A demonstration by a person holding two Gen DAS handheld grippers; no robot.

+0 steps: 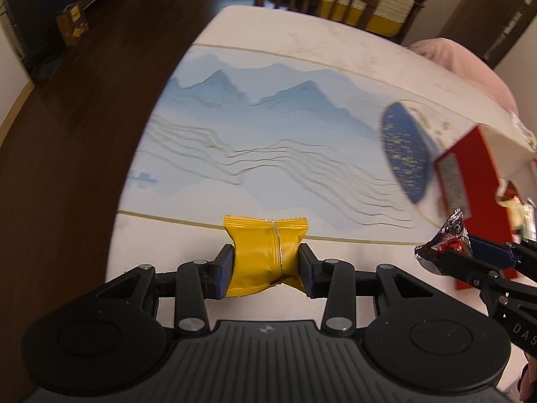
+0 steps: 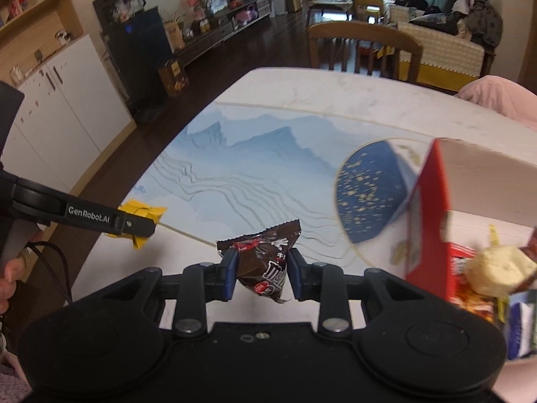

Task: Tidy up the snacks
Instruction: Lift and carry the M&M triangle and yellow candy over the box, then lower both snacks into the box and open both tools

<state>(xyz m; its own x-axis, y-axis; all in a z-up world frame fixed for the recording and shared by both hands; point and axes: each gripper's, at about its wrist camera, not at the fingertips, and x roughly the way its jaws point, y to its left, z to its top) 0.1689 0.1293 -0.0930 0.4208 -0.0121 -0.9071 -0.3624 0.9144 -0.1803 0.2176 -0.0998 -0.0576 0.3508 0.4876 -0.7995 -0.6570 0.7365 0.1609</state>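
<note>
The desk (image 1: 302, 50) carried a blue mountain-print mat (image 1: 268, 127) and, at its right, a red-and-white box (image 2: 436, 208). The left hand-held gripper (image 1: 265, 265) pinched a yellow snack packet (image 1: 261, 255) above the desk's near edge. The right hand-held gripper (image 2: 260, 273) pinched a brown candy packet (image 2: 265, 262) just left of the box.

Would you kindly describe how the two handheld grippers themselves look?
Both are matte black with round knobs, silver pivot pins and linkage bars. The left gripper and right gripper have blue-edged fingers. White "GenRobot.AI" lettering marks the left one's side, and a black cable trails from its handle.
</note>
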